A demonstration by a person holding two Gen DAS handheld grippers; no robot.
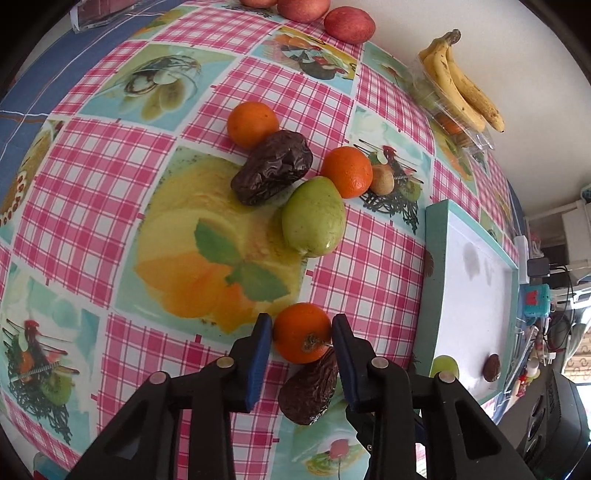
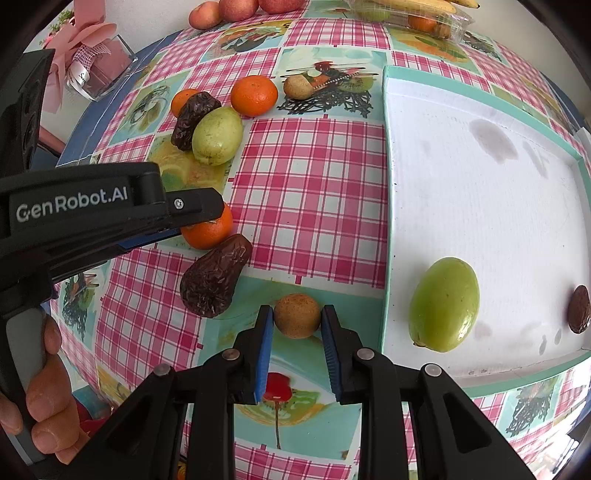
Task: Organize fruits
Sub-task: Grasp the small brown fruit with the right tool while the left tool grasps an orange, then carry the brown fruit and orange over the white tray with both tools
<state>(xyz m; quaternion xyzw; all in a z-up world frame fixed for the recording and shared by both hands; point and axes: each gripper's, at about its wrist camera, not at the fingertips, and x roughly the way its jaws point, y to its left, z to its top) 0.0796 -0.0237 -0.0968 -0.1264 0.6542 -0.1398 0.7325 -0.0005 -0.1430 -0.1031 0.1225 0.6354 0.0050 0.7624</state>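
Observation:
My left gripper has its blue pads against both sides of an orange mandarin that rests on the checked tablecloth, with a wrinkled dark date lying just below it. My right gripper is shut on a small round brown fruit near the table's front edge. To the right lies a white tray with a teal rim, holding a green fruit and a dark date. Further back lie two mandarins, a date, a green fruit and a small brown fruit.
Bananas rest on a clear plastic box of fruit at the far right. Red apples line the back edge by the wall. A glass box with a pink bow stands at the back left. A hand holds the left gripper's grip.

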